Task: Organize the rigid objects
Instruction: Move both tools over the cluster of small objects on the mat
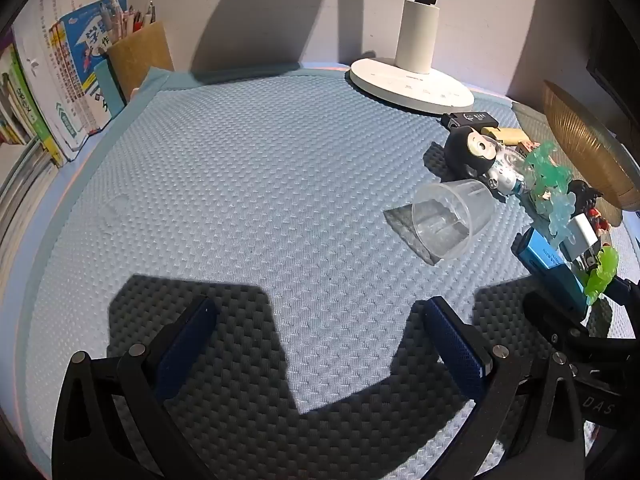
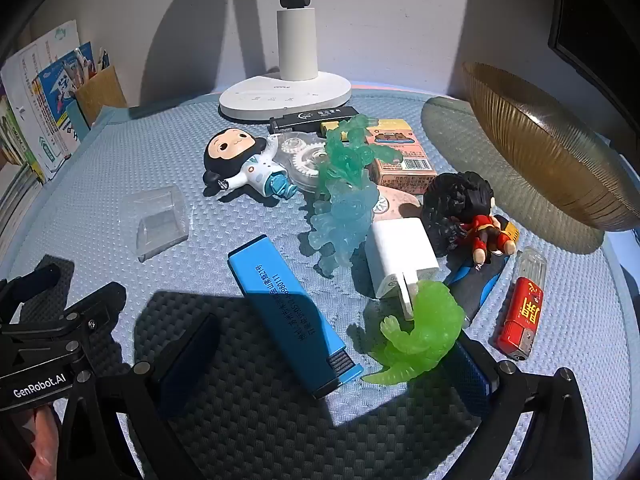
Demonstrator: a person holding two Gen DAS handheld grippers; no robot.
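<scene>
A pile of small objects lies on the blue mat [image 2: 100, 184]. A long blue box [image 2: 292, 312] lies between the fingers of my open right gripper [image 2: 332, 364], with a green translucent monster figure [image 2: 420, 340] by the right finger. Beyond are a white charger [image 2: 400, 260], teal figures [image 2: 344, 184], a black-haired doll in white [image 2: 244, 160], a red-clothed doll [image 2: 472, 216], a red lighter [image 2: 522, 320] and a clear plastic cup on its side [image 2: 160, 220]. My left gripper [image 1: 320, 344] is open and empty over bare mat; the cup [image 1: 448, 220] lies ahead to its right.
A white lamp base [image 2: 284, 96] stands at the back. A golden ribbed bowl [image 2: 552, 160] stands at the right. Books and a brown pen holder [image 1: 136, 56] line the left edge. A black USB stick [image 2: 312, 116] and a small pink box [image 2: 400, 156] lie near the lamp.
</scene>
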